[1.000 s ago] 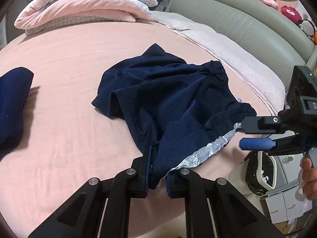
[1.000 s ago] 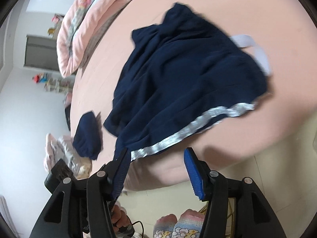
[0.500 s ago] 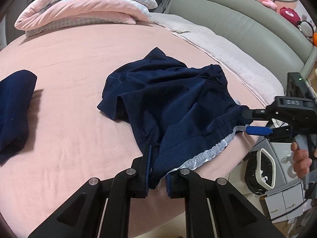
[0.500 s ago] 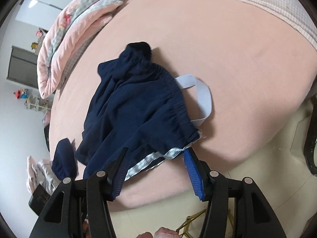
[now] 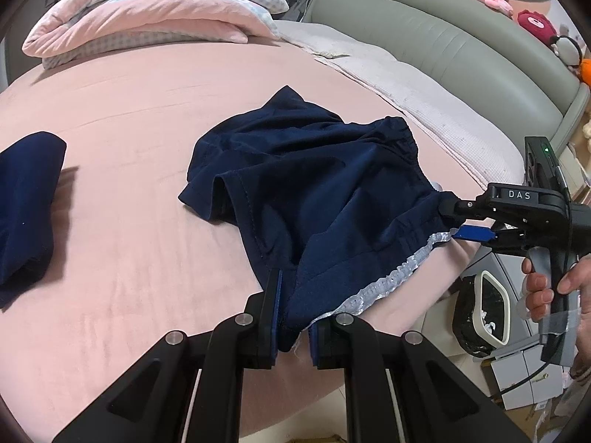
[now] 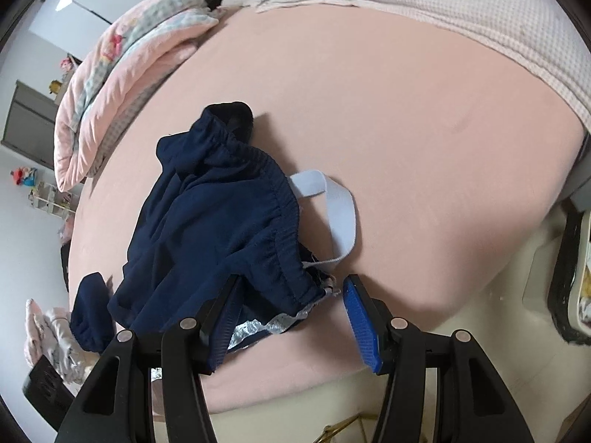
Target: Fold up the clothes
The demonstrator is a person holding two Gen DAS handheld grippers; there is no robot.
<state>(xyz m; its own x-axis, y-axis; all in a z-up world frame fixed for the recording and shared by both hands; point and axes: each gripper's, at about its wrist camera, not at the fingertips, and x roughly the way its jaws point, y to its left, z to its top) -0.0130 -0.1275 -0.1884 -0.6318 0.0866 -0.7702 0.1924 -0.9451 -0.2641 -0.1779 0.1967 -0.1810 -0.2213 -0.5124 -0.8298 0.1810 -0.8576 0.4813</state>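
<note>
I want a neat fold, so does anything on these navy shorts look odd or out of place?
Yes. A loop of white elastic sticks out of the navy shorts at the waistband and lies bare on the pink bed. It looks pulled out of its casing; the shorts are also bunched, not flat.

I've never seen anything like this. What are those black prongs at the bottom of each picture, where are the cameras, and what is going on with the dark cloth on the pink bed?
There is no robot here. A person holds a hand tool in each hand, each with two fingers and a wide-angle camera looking along them, so the prongs are the tool's own fingers.

One picture comes from the left gripper, which is shut on a corner of the navy shorts. There you also see the other tool held in the person's hand.

The other picture comes from the right gripper. It is open, with the shorts' elastic waistband corner between its blue pads, not yet pinched.

The shorts lie rumpled on the pink bed. Another navy garment and a folded quilt lie farther off.
</note>
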